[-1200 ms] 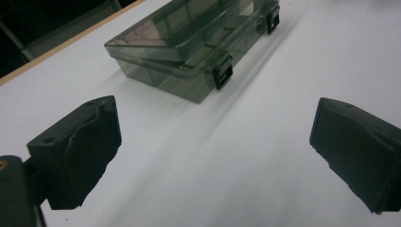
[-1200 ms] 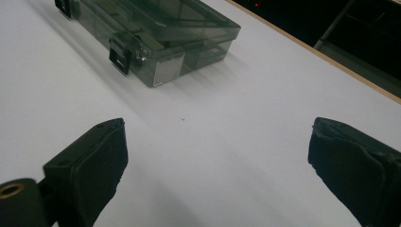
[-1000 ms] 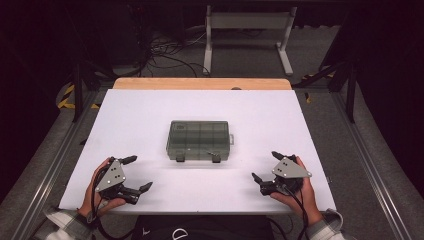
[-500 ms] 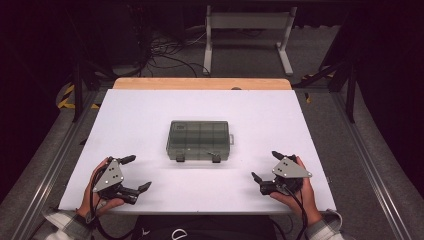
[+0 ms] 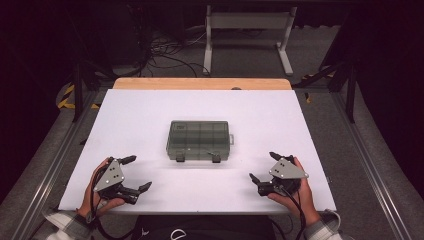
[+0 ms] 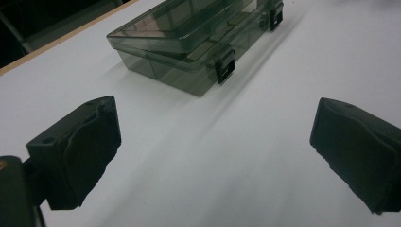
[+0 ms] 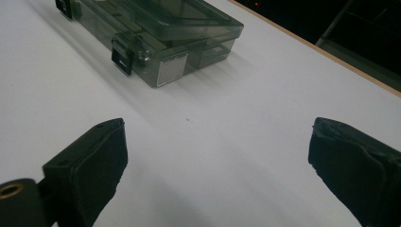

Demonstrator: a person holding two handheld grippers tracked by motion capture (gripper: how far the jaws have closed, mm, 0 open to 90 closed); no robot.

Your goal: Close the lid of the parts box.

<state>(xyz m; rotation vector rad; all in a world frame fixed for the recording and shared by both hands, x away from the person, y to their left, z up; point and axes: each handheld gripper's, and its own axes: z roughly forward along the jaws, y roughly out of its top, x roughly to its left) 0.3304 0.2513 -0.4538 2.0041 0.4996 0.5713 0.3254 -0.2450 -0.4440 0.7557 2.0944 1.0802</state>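
A smoky translucent compartment box (image 5: 199, 140) lies shut in the middle of the white table (image 5: 260, 115), its two dark latches facing the near edge. My left gripper (image 5: 135, 173) rests at the near left of the table, open, with nothing between its jaws; the box (image 6: 198, 40) lies ahead of it in the left gripper view. My right gripper (image 5: 264, 167) sits at the near right, open and empty too. The right gripper view has the box (image 7: 156, 33) up ahead to the left, with a small label on its front wall.
A wooden strip (image 5: 200, 83) runs along the table's far edge. Beyond it stand a white metal frame (image 5: 247, 30) and loose cables (image 5: 160, 55) on the floor. Metal rails border the table on both sides.
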